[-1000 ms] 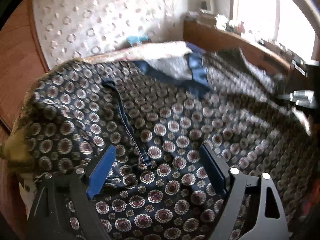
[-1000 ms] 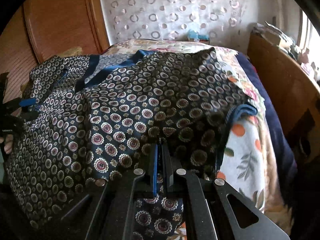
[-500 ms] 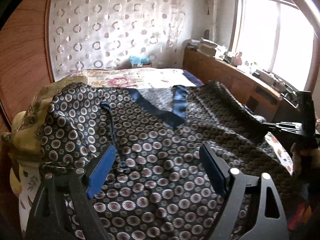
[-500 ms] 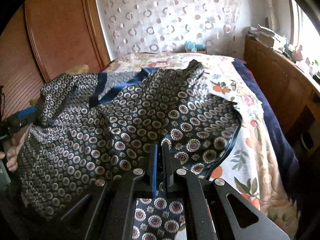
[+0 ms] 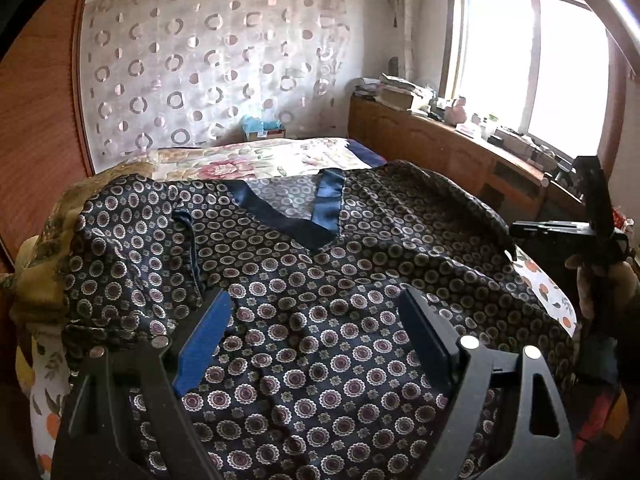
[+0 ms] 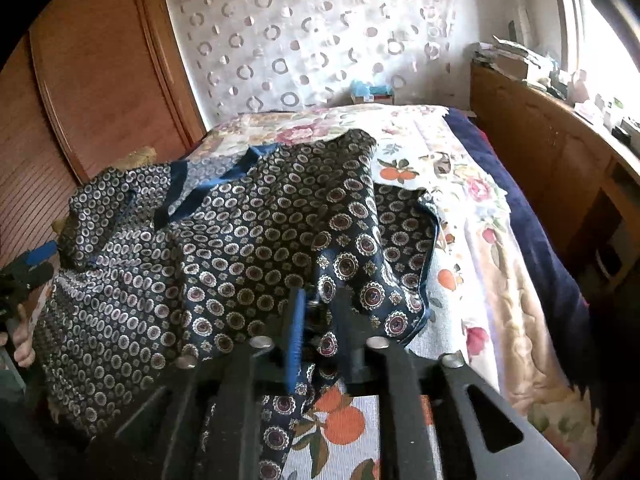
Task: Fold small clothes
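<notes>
A dark navy top with a round medallion print and a plain blue V-neck band (image 5: 320,216) lies spread on the bed (image 5: 256,160), front up. It also shows in the right wrist view (image 6: 256,240). My left gripper (image 5: 316,328) is open, its fingers wide apart above the lower part of the top, holding nothing. My right gripper (image 6: 320,316) has its jaws a small way apart, with the hem of the top lying between them. It also shows at the right edge of the left wrist view (image 5: 592,232).
The bed has a floral and orange-print cover (image 6: 460,208). A wooden wardrobe (image 6: 100,80) stands on the left. A wooden sideboard (image 5: 460,152) with clutter runs along the right under the window (image 5: 532,60). A yellow-brown cloth (image 5: 44,264) lies at the bed's left edge.
The top has come down from being lifted and now lies flatter on the bed. Both views pulled back and up. The right gripper's jaws, shut before, now stand slightly apart.
</notes>
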The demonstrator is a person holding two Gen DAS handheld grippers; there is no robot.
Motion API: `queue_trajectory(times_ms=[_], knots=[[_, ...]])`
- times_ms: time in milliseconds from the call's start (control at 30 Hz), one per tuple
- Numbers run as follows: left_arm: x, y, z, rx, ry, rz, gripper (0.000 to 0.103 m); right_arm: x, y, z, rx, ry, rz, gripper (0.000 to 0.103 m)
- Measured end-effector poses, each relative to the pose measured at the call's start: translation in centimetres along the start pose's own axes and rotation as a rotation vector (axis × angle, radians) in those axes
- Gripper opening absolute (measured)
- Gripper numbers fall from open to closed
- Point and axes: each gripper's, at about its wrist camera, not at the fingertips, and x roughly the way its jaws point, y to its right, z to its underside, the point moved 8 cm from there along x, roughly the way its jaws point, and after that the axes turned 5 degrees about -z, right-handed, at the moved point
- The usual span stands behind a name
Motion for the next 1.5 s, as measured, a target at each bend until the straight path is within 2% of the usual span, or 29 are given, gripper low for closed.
queue_trajectory(times_ms=[100, 167, 200, 300, 567, 700, 833, 867, 900, 933, 1000, 1067, 1233, 1333, 1500], knots=[[-0.1, 0.4, 0.0, 0.01, 0.002, -0.001, 0.086, -1.6, -0.3, -0.7, -0.028, 0.078, 0.024, 0.047], [-0.1, 0.4, 0.1, 0.014, 0.004, -0.003, 0.086, -1.9, -0.3, -0.8, -0.027, 0.093, 0.026, 0.05], [-0.1, 0.5, 0.1, 0.013, 0.003, -0.003, 0.086, -2.1, -0.3, -1.0, -0.019, 0.098, 0.024, 0.05], [-0.1, 0.4, 0.1, 0.01, 0.004, -0.005, 0.086, -1.1, 1.2, -0.7, -0.012, 0.049, 0.136, 0.05], [-0.2, 0.0, 0.3, -0.001, 0.001, -0.008, 0.086, 5.3, 5.1, 0.3, 0.041, -0.115, 0.161, 0.049], [-0.1, -0.2, 0.3, -0.005, -0.002, -0.011, 0.086, 7.1, 5.7, -0.4, 0.056, -0.127, 0.183, 0.049], [-0.2, -0.3, 0.4, -0.006, -0.002, -0.01, 0.086, 8.3, 5.0, -1.1, 0.009, -0.135, 0.216, 0.049], [-0.2, -0.3, 0.4, -0.006, -0.002, -0.011, 0.086, 8.6, 4.7, -1.3, -0.012, -0.134, 0.217, 0.045], [-0.2, -0.3, 0.4, -0.006, -0.003, -0.012, 0.086, 8.7, 4.6, -1.3, -0.022, -0.132, 0.202, 0.035], [-0.2, -0.3, 0.5, -0.006, -0.002, -0.011, 0.086, 9.0, 4.5, -1.3, -0.033, -0.135, 0.198, 0.031], [-0.2, -0.4, 0.5, -0.005, -0.004, -0.012, 0.086, 8.9, 3.9, -1.3, -0.054, -0.143, 0.178, 0.013], [-0.3, -0.5, 0.5, -0.005, -0.004, -0.016, 0.086, 8.6, 3.8, -1.2, -0.081, -0.145, 0.19, 0.006], [-0.6, -1.3, 0.2, -0.017, 0.004, -0.028, 0.086, 6.8, 2.0, -3.5, -0.1, -0.045, 0.163, 0.004], [-0.8, -2.1, 0.0, -0.034, 0.009, -0.031, 0.086, 5.6, -0.5, -4.9, -0.145, 0.007, 0.125, 0.004], [-1.0, -2.7, 0.0, -0.045, 0.012, -0.038, 0.086, 6.1, -6.5, -5.8, -0.252, 0.02, 0.051, 0.004]])
